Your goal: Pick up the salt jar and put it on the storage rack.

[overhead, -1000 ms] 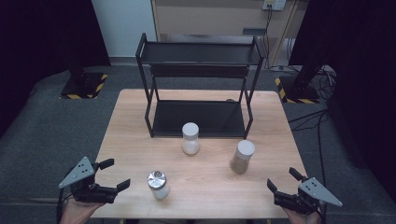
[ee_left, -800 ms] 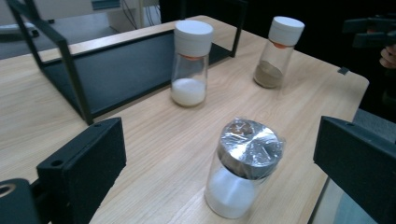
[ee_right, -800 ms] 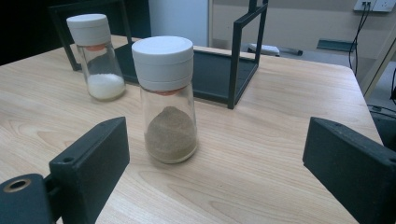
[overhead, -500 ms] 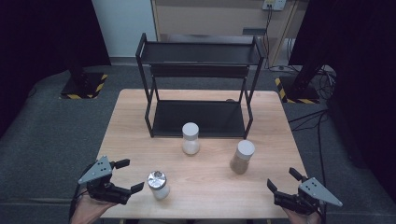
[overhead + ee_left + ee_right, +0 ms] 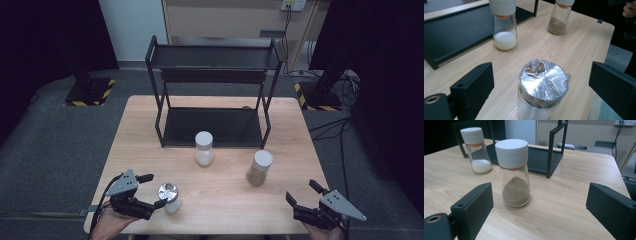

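Left gripper [image 5: 156, 192] spread, jaws just closing around foil jar [image 5: 541, 85], no pinch yet | right gripper [image 5: 306, 196] spread, idle | I've shelved nothing; rack [image 5: 215, 127] bare.

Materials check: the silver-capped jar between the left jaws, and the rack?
Jar: clear body, probably glass, white powder inside; cap looks like shiny metal under crinkled clear film, going by the creased glare. Rack: thin bars and flat shelves in matte black, likely painted metal; the coating itself is hard to tell.
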The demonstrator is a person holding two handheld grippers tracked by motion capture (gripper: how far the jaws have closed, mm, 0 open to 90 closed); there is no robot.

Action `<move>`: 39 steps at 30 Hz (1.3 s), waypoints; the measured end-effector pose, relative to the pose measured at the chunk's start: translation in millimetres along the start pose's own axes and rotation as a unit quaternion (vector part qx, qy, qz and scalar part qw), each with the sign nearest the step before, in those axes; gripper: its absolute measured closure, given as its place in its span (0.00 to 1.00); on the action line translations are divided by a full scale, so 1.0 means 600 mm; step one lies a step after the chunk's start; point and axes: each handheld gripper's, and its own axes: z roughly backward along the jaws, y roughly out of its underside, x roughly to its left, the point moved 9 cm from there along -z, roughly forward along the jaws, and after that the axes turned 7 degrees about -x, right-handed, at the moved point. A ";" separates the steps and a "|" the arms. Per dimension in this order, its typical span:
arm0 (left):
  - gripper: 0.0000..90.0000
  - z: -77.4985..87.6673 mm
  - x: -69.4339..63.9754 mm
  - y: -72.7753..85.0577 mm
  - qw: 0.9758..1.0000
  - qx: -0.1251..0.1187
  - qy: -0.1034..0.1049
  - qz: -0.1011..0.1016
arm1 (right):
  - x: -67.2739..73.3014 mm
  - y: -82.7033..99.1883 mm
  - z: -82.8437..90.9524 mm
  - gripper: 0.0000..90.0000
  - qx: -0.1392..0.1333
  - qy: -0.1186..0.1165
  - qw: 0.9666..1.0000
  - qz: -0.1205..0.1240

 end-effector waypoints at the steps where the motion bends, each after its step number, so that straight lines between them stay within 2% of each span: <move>1: 0.06 -0.007 -0.002 0.003 1.000 0.004 -0.002 -0.004 | 0.000 0.000 0.000 0.08 0.000 0.000 1.000 0.000; 5: 0.08 -0.026 -0.004 0.015 1.000 0.018 -0.006 -0.010 | 0.000 0.000 0.000 0.08 0.000 0.000 1.000 -0.002; 16: 0.13 -0.056 -0.004 0.040 1.000 0.018 -0.011 -0.006 | 0.000 0.000 0.000 0.08 0.001 -0.001 1.000 -0.001; 20: 0.18 -0.062 -0.001 0.048 1.000 0.006 -0.008 0.003 | 0.000 0.000 0.000 0.08 0.002 -0.002 1.000 -0.002; 22: 0.23 -0.064 -0.003 0.052 1.000 -0.001 -0.012 -0.002 | 0.000 0.000 0.000 0.08 0.002 -0.002 1.000 -0.002; 24: 0.29 -0.064 -0.003 0.057 1.000 -0.012 -0.007 -0.005 | -0.001 0.000 0.000 0.08 0.002 -0.002 1.000 -0.002; 26: 0.34 -0.064 -0.009 0.060 1.000 -0.021 -0.012 -0.015 | -0.001 0.000 0.000 0.08 0.002 -0.002 1.000 -0.002; 30: 0.37 -0.063 -0.018 0.058 0.999 -0.025 -0.025 -0.036 | 0.000 0.000 0.000 0.08 0.002 -0.002 1.000 -0.002; 32: 0.37 -0.064 -0.020 0.057 0.999 -0.025 -0.027 -0.039 | 0.000 0.000 0.000 0.08 0.002 -0.002 1.000 -0.002; 39: 0.38 -0.070 -0.020 0.048 0.999 -0.030 -0.034 -0.027 | -0.001 0.001 0.000 0.08 0.002 -0.003 1.000 -0.003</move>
